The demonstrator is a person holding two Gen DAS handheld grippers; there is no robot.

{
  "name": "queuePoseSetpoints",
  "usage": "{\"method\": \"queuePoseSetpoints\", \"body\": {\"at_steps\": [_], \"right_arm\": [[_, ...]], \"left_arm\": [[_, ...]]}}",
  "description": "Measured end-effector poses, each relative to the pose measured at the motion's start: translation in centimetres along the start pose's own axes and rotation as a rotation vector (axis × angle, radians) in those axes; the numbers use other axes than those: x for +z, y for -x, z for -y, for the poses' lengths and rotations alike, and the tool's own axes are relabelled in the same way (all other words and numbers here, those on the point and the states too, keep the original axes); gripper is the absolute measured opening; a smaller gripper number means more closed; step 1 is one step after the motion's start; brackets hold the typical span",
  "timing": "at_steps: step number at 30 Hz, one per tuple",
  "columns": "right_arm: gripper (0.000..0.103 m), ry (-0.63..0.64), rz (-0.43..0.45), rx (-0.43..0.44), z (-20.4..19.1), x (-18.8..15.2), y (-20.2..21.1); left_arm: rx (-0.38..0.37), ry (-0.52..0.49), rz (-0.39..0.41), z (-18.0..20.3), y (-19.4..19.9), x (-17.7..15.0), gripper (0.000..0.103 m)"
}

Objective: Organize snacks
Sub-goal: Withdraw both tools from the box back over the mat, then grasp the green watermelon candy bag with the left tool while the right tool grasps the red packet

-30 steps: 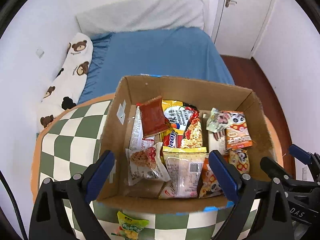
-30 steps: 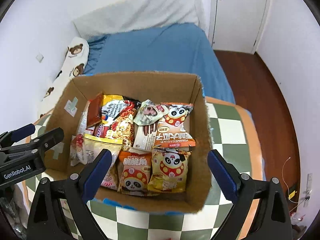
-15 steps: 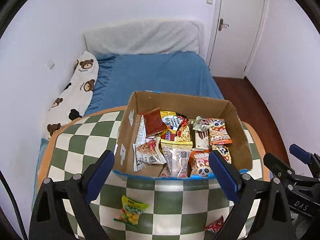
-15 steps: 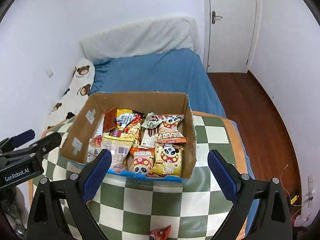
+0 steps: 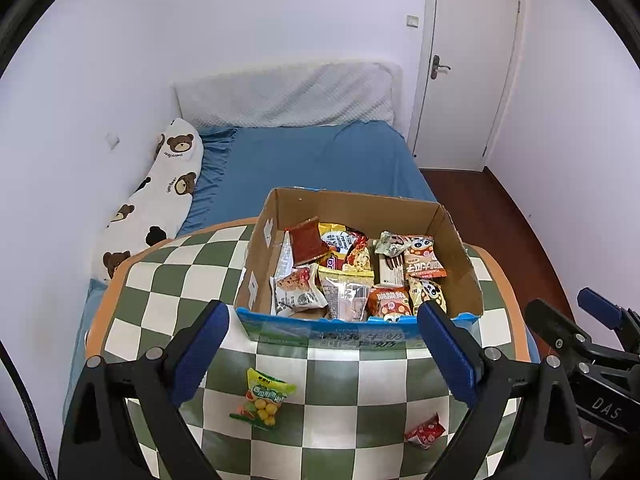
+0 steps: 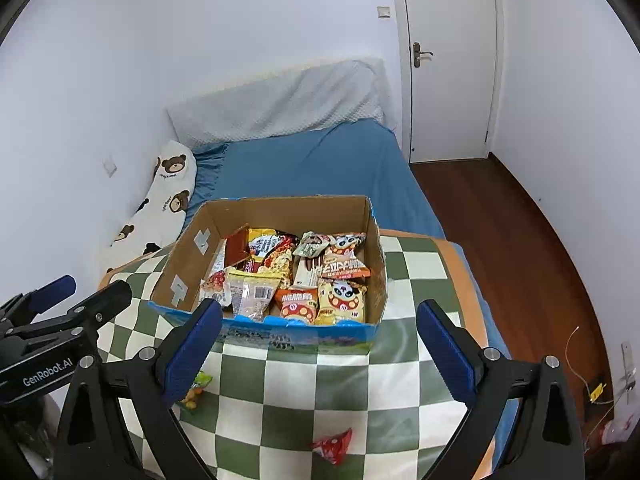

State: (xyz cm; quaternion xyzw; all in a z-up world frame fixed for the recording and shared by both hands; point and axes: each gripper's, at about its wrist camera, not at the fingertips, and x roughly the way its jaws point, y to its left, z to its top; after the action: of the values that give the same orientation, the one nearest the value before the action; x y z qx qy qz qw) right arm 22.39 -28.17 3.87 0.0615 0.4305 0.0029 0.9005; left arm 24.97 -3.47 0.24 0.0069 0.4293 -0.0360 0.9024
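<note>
Both tongs spread wide and holding nothing: left tongs (image 5: 322, 354) and right tongs (image 6: 320, 350) hovering above the near part of the green-and-white checkered surface (image 5: 160, 280), side by side, each visible at the edge of the other's view.

On the far half of that surface, an open cardboard box (image 5: 352, 208) with a blue printed front wall, packed with snack packets:
- a dark red flat packet (image 5: 306, 240) leaning at the back left
- a yellow noodle-style bag (image 5: 344, 240) next to it
- an orange panda packet (image 5: 422, 260) toward the right wall
- a yellow panda packet (image 6: 342, 300) at the front right corner
- a clear-fronted packet with a barcode (image 5: 346, 294) in the front middle

Still outside the box, lying loose on the surface nearer the cameras (well apart from each other):
- a green-and-yellow candy bag (image 5: 264, 398), in front of the box's left half, between the left tongs' fingers (image 5: 202, 350) in the left wrist view
- a small red wrapper (image 5: 425, 432), further right, crumpled, near the surface's front edge

Beyond the surface, a bed with a blue sheet (image 5: 312, 160), a bear-print pillow (image 5: 160, 196) along the wall, and a white door (image 5: 468, 64) at the far right
</note>
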Motion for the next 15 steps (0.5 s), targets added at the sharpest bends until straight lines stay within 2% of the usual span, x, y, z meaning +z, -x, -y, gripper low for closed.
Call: {"method": "queuePoseSetpoints", "body": {"at_steps": [4,8,15], "right_arm": [[0.100,-0.039,-0.049,0.028,0.7,-1.4,-0.9],[0.100,-0.121,-0.174,0.106,2.2,-4.3,-3.9],[0.100,-0.214,-0.486,0.107,5.1,-13.2,-12.3]], "left_arm": [[0.011,0.011,-0.033,-0.3,-0.8,-1.3,0.096],[0.048,0.034,-0.092,-1.3,-2.7,-3.6,0.096],[0.139,0.077,-0.281,-4.7,-8.4,-10.3,0.096]]}}
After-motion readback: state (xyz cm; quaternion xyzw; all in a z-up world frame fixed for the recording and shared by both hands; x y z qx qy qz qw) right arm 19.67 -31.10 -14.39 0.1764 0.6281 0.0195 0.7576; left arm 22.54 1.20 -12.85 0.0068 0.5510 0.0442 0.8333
